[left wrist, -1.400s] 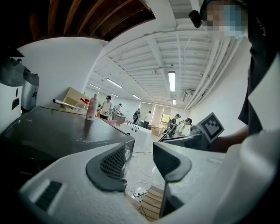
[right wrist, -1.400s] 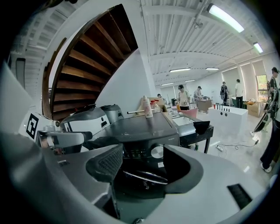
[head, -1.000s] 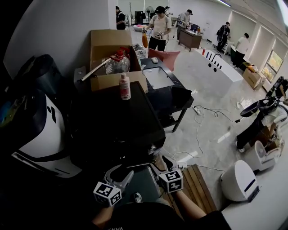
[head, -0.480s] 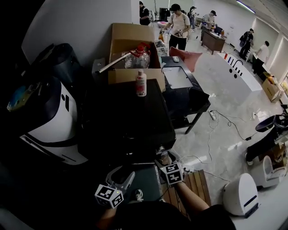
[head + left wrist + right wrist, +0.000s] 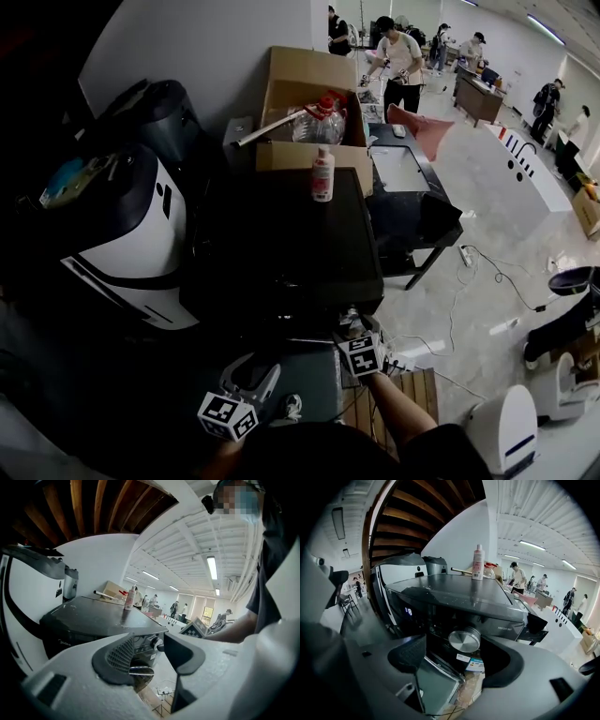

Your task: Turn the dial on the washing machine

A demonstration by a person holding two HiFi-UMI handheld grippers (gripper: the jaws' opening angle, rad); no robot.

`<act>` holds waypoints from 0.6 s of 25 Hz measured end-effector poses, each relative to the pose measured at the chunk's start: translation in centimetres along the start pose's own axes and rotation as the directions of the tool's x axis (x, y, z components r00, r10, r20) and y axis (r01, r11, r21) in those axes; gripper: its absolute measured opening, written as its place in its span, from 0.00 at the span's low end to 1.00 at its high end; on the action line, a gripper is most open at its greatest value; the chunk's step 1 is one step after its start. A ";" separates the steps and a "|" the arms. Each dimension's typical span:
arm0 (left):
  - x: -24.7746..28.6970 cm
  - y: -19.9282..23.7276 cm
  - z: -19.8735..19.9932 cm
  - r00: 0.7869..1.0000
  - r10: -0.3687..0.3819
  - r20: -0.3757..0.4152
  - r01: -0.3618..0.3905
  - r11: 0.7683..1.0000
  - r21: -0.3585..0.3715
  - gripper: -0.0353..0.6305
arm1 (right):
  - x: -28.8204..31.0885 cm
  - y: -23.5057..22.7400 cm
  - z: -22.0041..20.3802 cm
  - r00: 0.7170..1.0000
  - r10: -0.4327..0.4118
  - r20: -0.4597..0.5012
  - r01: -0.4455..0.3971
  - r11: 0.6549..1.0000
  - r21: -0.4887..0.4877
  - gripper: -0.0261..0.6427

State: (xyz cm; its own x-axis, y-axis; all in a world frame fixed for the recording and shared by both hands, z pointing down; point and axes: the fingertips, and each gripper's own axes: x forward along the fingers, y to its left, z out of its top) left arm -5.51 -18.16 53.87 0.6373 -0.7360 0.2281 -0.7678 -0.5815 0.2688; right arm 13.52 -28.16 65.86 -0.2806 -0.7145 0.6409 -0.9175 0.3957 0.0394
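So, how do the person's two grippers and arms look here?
The left gripper and the right gripper are both pale grey moulded plastic, each with two broad curved jaws lined with dark ribbed pads. Each one carries a cube with black-and-white square markers. The person wears a dark short-sleeved top.

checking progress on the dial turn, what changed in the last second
The right gripper moved in toward the front of the washing machine, and its jaws have just been opening. The silver dial now sits ahead between them, untouched. Nothing was gripped or released. The left gripper stayed open and empty, and the bottle stayed upright on the lid.
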 end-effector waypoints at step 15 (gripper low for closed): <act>-2.4 0.9 -0.9 0.995 0.097 0.000 -0.097 0.995 -0.030 0.34 | 1.9 -0.4 -0.8 0.999 -0.013 -0.031 0.012 0.999 -0.036 0.55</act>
State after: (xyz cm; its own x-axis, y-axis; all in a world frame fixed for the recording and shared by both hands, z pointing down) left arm -7.63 -16.60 54.39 0.5599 -0.7891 0.2527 -0.8236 -0.4969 0.2732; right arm 13.62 -29.23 67.64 -0.2600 -0.7013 0.6638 -0.9102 0.4076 0.0741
